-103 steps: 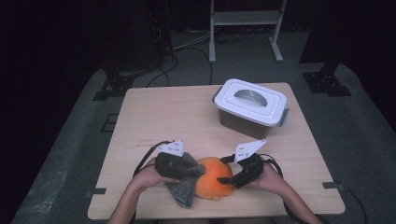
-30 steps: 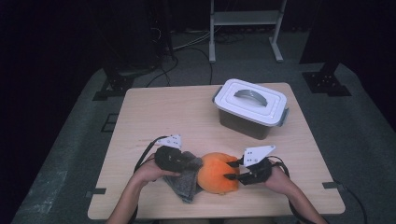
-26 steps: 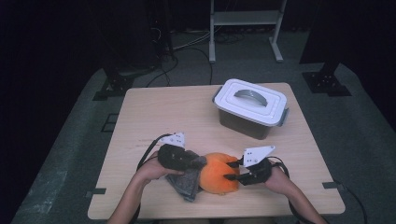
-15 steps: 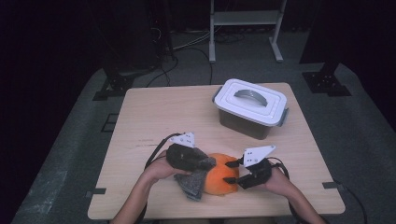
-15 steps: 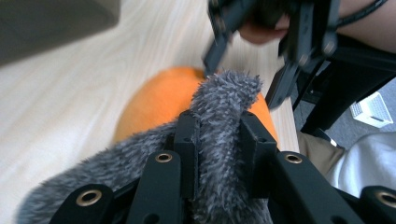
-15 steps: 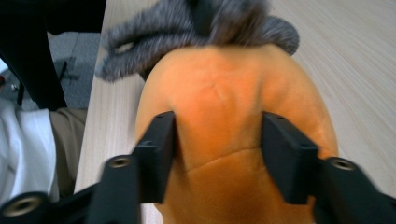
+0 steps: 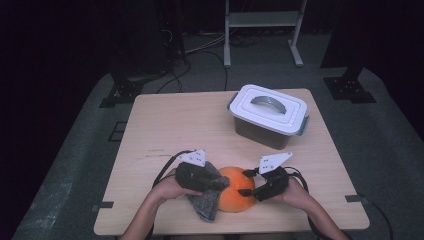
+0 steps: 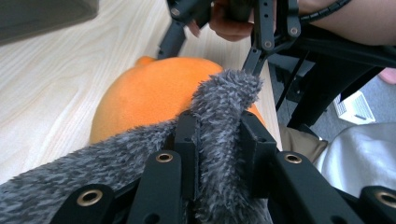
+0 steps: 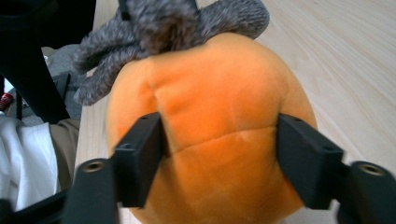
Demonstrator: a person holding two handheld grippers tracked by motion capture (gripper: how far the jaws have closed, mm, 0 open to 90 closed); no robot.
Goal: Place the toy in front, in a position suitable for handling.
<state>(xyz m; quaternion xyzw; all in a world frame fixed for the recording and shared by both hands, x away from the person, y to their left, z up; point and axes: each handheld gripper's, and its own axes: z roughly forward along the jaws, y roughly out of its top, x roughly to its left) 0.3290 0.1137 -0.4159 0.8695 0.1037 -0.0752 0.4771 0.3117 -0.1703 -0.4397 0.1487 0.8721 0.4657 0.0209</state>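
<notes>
With the left tongs (image 8: 215, 140) clamped on the grey fuzzy cloth (image 8: 223, 100) and the right tongs (image 9: 219, 156), jaws just widened, loosely straddling the orange plush ball (image 9: 205, 116), it may roll off the worktop (image 7: 190, 125).

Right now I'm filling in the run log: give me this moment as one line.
left gripper: shut on grey fuzzy cloth | right gripper: jaws just opening, astride orange plush toy | lidded container: closed, untouched

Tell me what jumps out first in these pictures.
The orange plush at the table's near edge stands out first, between both hand-held grippers. The left hand-held gripper is shut on grey furry fabric lying against it; the right hand-held gripper's jaws, just opening, flank the plush. A lidded white box sits far right.
</notes>
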